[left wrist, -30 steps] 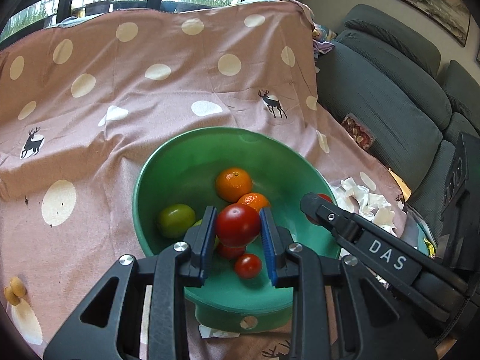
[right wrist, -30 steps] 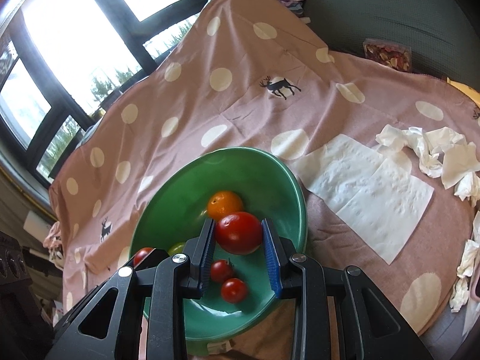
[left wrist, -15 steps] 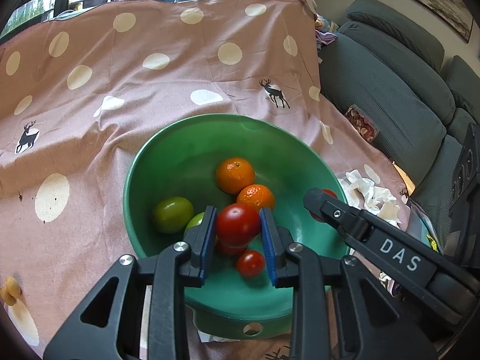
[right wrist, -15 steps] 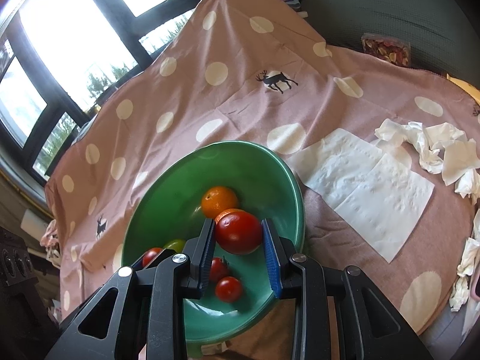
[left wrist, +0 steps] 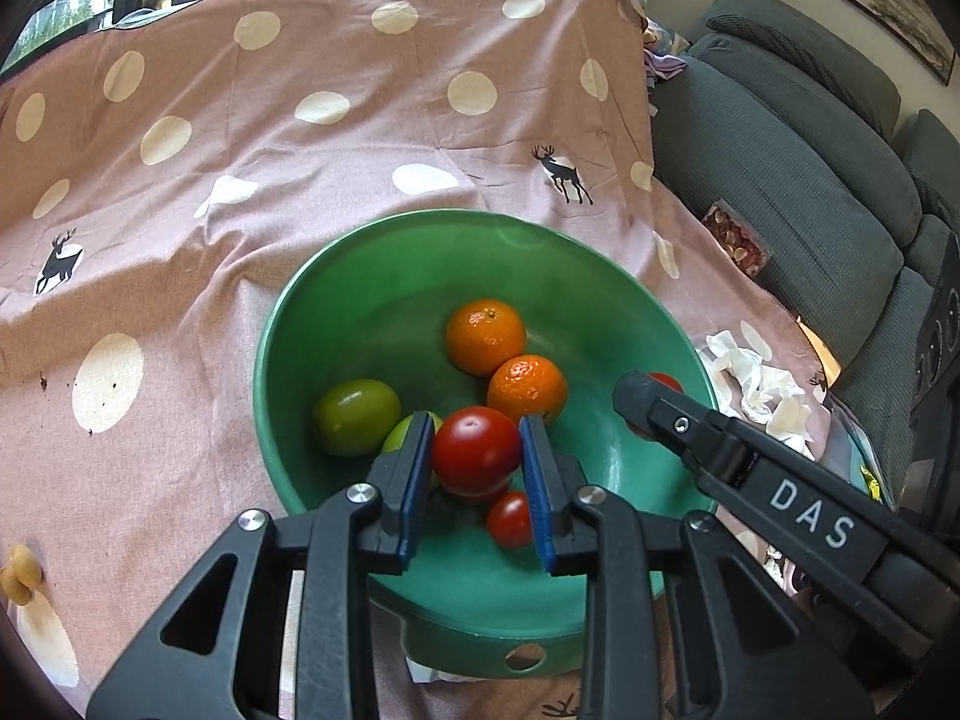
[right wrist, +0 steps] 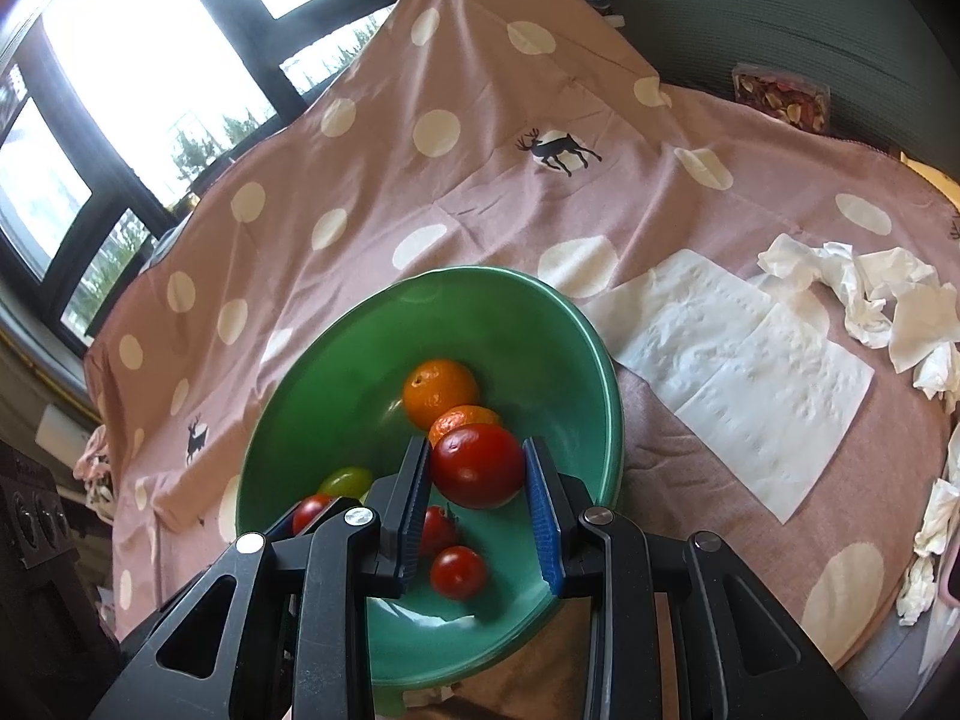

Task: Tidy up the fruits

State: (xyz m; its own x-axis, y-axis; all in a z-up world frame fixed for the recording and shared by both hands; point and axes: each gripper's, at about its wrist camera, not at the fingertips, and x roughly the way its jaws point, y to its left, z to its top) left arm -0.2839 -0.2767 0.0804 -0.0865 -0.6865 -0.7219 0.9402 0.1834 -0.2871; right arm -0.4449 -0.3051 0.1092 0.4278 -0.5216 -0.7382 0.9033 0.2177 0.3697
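Note:
A green bowl (left wrist: 372, 300) (right wrist: 576, 324) sits on the pink dotted cloth. It holds two oranges (left wrist: 485, 336) (right wrist: 440, 391), green fruits (left wrist: 355, 416) (right wrist: 346, 480) and small red tomatoes (left wrist: 509, 519) (right wrist: 457, 571). My left gripper (left wrist: 477, 450) is shut on a red tomato (left wrist: 476, 449) over the bowl. My right gripper (right wrist: 478, 468) is shut on another red tomato (right wrist: 477, 465) over the bowl's right side. The right gripper also shows in the left wrist view (left wrist: 651, 399), with its tomato mostly hidden.
A flat white paper towel (right wrist: 744, 372) and crumpled tissues (right wrist: 870, 294) (left wrist: 756, 378) lie right of the bowl. A grey sofa (left wrist: 798, 180) stands to the right, with a snack packet (left wrist: 735, 237) at its edge. Yellow bits (left wrist: 18, 570) lie on the cloth at far left.
Both grippers have moved forward and lower over the bowl, each still holding its tomato. The bowl's fruit has not moved.

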